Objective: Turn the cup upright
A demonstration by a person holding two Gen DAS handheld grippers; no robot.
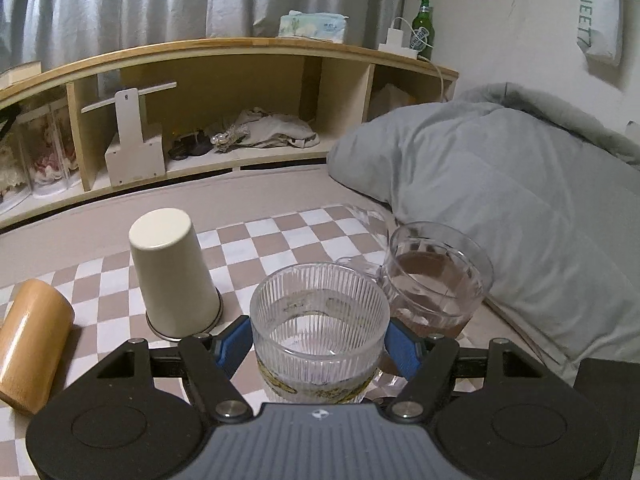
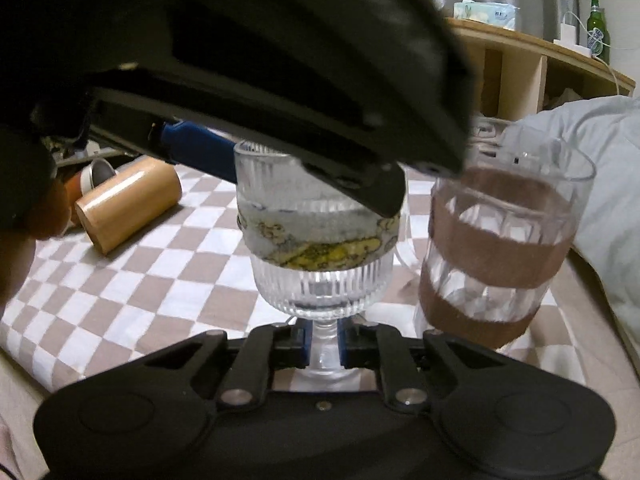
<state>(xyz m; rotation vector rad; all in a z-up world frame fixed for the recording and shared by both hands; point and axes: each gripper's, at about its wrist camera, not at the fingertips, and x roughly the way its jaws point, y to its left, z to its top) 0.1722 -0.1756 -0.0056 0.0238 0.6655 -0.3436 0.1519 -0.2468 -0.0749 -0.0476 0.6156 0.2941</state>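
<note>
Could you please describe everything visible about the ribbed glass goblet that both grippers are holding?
The ribbed glass goblet is clear, vertically fluted glass with a short stem and a yellow patterned band around its bowl. It stands upright, mouth up, and looks empty, over the checkered cloth. The left gripper clamps the bowl with its blue pads on either side, while the right gripper is closed on the stem. A clear glass mug stands just beside it; contact between them cannot be judged.

The left gripper (image 1: 320, 340) has its blue fingers (image 1: 234, 342) pressed against both sides of a ribbed glass cup (image 1: 320, 320), mouth upward; behind it to the right stands a clear glass mug (image 1: 438, 276), upright; to the left a cream tumbler (image 1: 172, 276) sits upside down on the checkered cloth (image 1: 280, 240); a wooden cup (image 1: 32, 344) lies on its side at the far left; a grey duvet (image 1: 500, 184) lies beyond.
</note>
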